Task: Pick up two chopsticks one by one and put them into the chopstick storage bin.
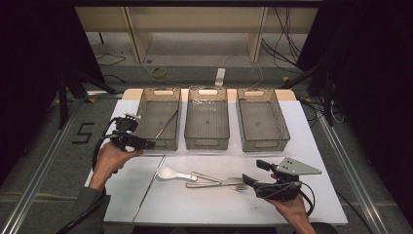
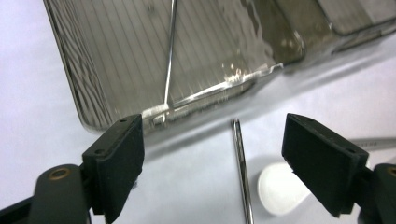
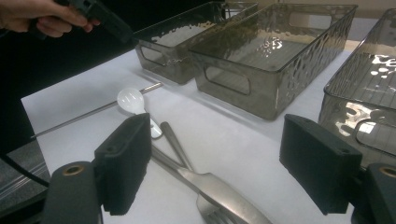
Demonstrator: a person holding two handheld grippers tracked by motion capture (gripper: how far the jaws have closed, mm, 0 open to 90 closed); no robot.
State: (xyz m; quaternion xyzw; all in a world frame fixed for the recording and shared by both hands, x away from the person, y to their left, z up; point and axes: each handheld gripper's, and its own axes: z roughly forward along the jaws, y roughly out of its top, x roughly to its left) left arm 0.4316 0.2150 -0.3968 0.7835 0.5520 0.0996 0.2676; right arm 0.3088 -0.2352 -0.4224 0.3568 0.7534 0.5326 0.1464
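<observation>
Left gripper (image 1: 146,144), jaws spread and empty, hovers at the left bin (image 1: 157,124). Inside, a thin chopstick (image 1: 167,123) leans diagonally, its upper end apparently toward the far right wall. Right gripper (image 1: 253,173) rests spread.

Glossy metal chopstick (image 2: 242,172) and spoon (image 1: 169,172), seemingly smoky textured plastic bins (image 1: 158,120), matt white tabletop (image 1: 302,141).

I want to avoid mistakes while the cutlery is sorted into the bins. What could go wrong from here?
1. The chopstick leans on the left bin's wall; a bump from the left hand-held gripper might tip it out.
2. The spoon, fork and other cutlery overlap, so the right hand-held gripper may drag neighbours.
</observation>
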